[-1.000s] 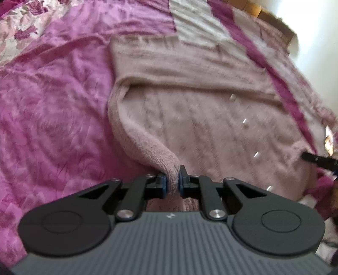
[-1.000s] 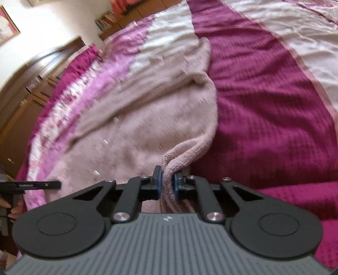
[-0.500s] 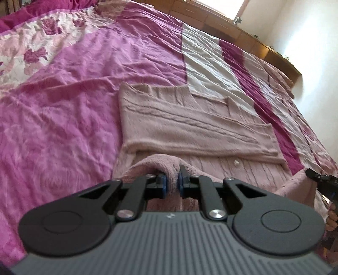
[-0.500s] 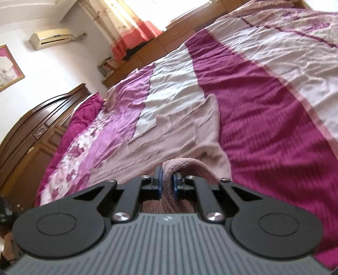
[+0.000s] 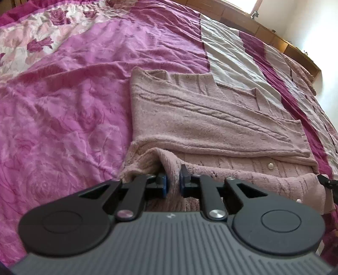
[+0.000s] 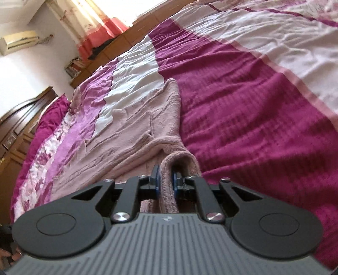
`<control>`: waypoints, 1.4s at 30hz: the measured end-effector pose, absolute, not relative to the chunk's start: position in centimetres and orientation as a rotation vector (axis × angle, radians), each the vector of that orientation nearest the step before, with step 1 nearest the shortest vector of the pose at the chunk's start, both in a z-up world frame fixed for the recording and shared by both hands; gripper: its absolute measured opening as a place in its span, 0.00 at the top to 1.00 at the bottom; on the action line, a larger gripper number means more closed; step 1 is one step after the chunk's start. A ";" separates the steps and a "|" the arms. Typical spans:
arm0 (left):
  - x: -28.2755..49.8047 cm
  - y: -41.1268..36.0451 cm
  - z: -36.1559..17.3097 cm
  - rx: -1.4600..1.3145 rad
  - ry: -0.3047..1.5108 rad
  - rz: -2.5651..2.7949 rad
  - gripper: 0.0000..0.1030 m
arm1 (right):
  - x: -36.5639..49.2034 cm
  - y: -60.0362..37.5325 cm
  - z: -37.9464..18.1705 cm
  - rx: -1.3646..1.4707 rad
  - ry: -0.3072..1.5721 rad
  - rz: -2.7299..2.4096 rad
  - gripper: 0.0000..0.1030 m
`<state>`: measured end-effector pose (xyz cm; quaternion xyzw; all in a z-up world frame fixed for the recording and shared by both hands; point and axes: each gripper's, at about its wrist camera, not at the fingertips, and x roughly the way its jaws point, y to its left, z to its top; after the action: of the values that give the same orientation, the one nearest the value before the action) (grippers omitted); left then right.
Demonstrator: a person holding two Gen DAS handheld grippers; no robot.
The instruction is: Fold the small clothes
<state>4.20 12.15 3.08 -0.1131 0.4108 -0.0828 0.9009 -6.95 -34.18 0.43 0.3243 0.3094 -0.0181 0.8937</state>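
Dusty-pink knitted cardigan (image 5: 211, 127) lies flat on magenta patterned bedspread (image 5: 63, 127) ahead of both tongs. Left gripper (image 5: 172, 184) and right gripper (image 6: 165, 180) each clenched on a hem corner. Carry both corners level, lay hem squarely over far edge.

Bright daylight floods in from a blown-out window (image 6: 118, 8) at the far end, washing the wall (image 5: 316, 25) white, while fisheye bending curves the edges and slight blur softens the bedspread (image 6: 264, 118).
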 end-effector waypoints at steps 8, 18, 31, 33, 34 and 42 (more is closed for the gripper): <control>2.9 10.7 3.7 -0.122 0.827 -0.181 0.73 | -8.0 -33.4 1.6 0.643 0.627 -0.035 0.69; 0.4 11.0 5.0 -0.105 0.817 -0.151 0.50 | -11.5 -33.0 3.7 0.599 0.611 -0.023 0.48; -1.2 11.9 5.1 -0.153 0.835 -0.111 0.48 | -13.6 -33.0 3.5 0.603 0.638 -0.028 0.43; -1.4 12.2 5.1 -0.159 0.837 -0.108 0.43 | -13.6 -33.0 3.3 0.606 0.648 -0.023 0.42; -1.5 12.3 5.1 -0.166 0.839 -0.105 0.39 | -13.7 -32.9 3.2 0.606 0.653 -0.021 0.42; -2.0 13.2 4.8 -0.200 0.857 -0.092 0.39 | -13.5 -32.4 2.8 0.607 0.676 -0.003 0.30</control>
<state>-1.97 13.16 4.85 -0.0969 0.4146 -0.0447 0.9037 -13.51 -32.44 2.79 0.2931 0.3265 -0.0015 0.8986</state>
